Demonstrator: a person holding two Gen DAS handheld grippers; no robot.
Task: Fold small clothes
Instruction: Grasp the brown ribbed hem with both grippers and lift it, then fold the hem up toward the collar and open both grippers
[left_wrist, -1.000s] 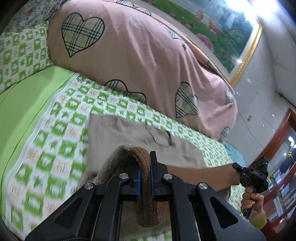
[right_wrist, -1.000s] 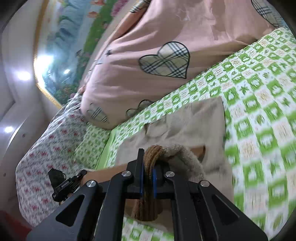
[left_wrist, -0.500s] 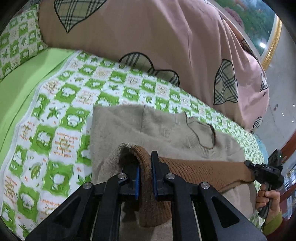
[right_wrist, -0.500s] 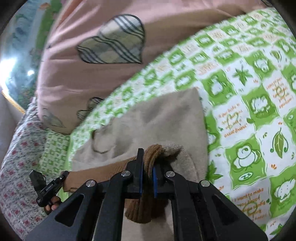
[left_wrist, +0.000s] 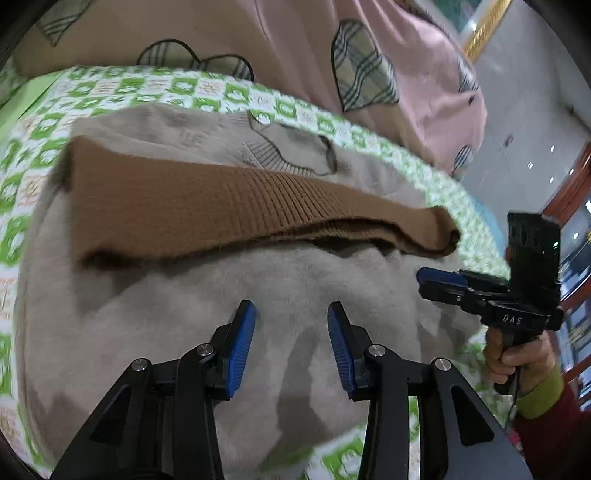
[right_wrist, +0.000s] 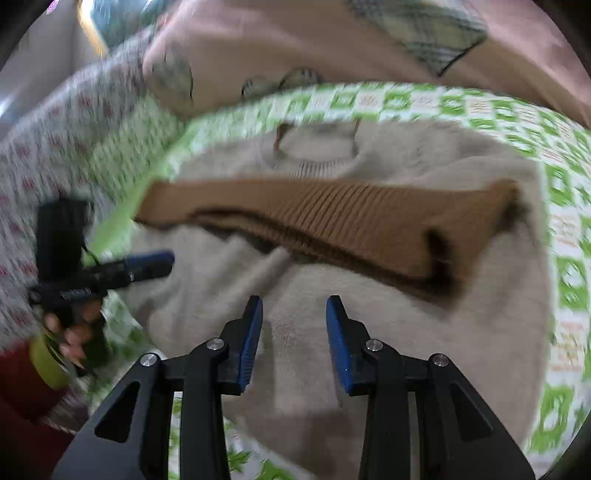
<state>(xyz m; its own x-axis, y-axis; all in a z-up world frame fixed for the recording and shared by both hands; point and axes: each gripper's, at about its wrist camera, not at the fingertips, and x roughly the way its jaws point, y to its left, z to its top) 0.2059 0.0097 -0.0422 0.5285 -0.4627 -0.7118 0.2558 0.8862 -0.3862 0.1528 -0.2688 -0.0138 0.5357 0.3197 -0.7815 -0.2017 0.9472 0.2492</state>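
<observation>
**Sweater folded once on the bed**

Green-checked bedsheet (left_wrist: 229, 90) carries a beige sweater (left_wrist: 177, 317), its brown ribbed hem (left_wrist: 207, 206) laid up near the collar. Left tool (left_wrist: 291, 314) and right tool (right_wrist: 294, 308), jaws just opened, are released and empty. Soft, light knit likely drapes; grasp at side edges.

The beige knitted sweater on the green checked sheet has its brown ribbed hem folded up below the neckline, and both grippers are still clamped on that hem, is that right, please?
Not quite: the beige knitted sweater and folded-up brown ribbed hem are as you say, but nothing is clamped. Each wrist view shows the left gripper and right gripper with jaws just opened, clear of the hem, only sweater behind the gap.
</observation>
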